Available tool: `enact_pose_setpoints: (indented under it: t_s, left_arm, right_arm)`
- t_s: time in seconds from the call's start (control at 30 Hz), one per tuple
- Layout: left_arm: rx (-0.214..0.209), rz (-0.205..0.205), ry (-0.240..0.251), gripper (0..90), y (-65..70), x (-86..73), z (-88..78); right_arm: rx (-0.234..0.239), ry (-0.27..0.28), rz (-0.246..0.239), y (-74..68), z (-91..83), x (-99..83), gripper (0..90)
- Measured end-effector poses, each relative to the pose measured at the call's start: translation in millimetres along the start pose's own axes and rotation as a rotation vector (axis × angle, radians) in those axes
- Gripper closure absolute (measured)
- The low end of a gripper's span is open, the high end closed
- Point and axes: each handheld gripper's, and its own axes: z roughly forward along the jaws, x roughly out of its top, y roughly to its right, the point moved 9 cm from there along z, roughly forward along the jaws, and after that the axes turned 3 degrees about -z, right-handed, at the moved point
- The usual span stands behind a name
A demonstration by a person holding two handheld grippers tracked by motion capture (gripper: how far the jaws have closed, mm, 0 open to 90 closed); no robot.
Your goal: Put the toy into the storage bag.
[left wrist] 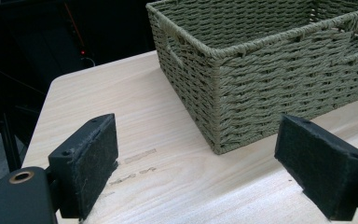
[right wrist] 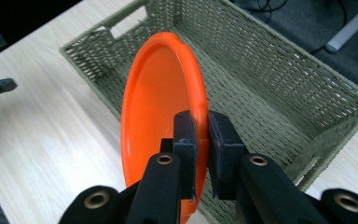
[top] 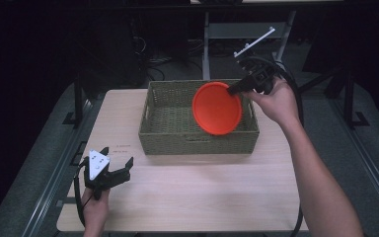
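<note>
Overhead, a pale wooden bench (top: pixel 187 197) carries a woven green basket (top: pixel 177 143) toward its far edge. At the right, the right claw (top: pixel 235 89) pinches the rim of an orange plate (top: pixel 216 108), its two pads closed tight on the edge. That plate is tilted steeply, almost on edge, above the right half of the basket. At the near left corner, the left claw (top: pixel 118 165) sits low over the wood, jaws spread wide and holding nothing, well apart from the basket.
</note>
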Motion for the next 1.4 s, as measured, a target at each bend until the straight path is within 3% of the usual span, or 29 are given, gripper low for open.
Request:
enact_pose_setpoints:
  t_s: [0.63,1.4]
  left_arm:
    - [0.000,-0.001,0.002,12.8,0.2,0.2,0.0]
    - [-0.001,0.001,0.000,12.8,-0.2,-0.1,-0.7]
  right_arm:
    - [-0.035,-0.011,0.073,23.5,14.1,11.0,82.1]
    - [-0.070,-0.025,0.157,45.7,48.6,-1.2,82.1]
